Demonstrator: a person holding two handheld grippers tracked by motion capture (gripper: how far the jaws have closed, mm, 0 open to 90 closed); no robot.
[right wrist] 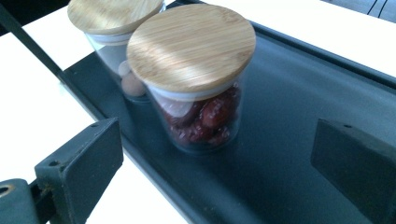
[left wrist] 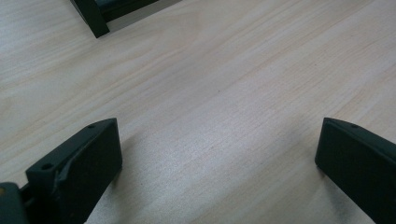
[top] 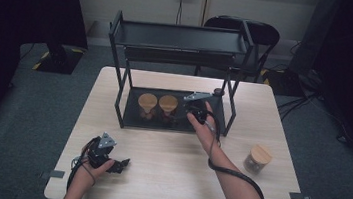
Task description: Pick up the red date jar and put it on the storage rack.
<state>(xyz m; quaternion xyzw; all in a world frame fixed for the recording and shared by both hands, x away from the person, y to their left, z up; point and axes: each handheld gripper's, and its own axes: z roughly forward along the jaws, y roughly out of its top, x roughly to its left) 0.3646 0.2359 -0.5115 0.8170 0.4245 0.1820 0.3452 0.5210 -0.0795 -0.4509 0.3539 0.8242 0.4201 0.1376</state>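
The right gripper (top: 189, 108) was held over the rack's lower shelf (right wrist: 289, 140), jaws spread wide with nothing gripped. Just ahead of it, 2 jars (right wrist: 198, 79) were seen side by side. The left gripper (top: 124, 163) was rested wide on the table (left wrist: 219, 84).

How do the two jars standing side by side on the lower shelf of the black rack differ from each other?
The red-filled jar holds dark red pieces; the other jar holds pale, rounded pieces. In the right gripper view, the red-filled jar stands nearer the open right gripper, and the other jar stands behind it, partly hidden. Both are clear glass with round bamboo lids, upright on the lower shelf.
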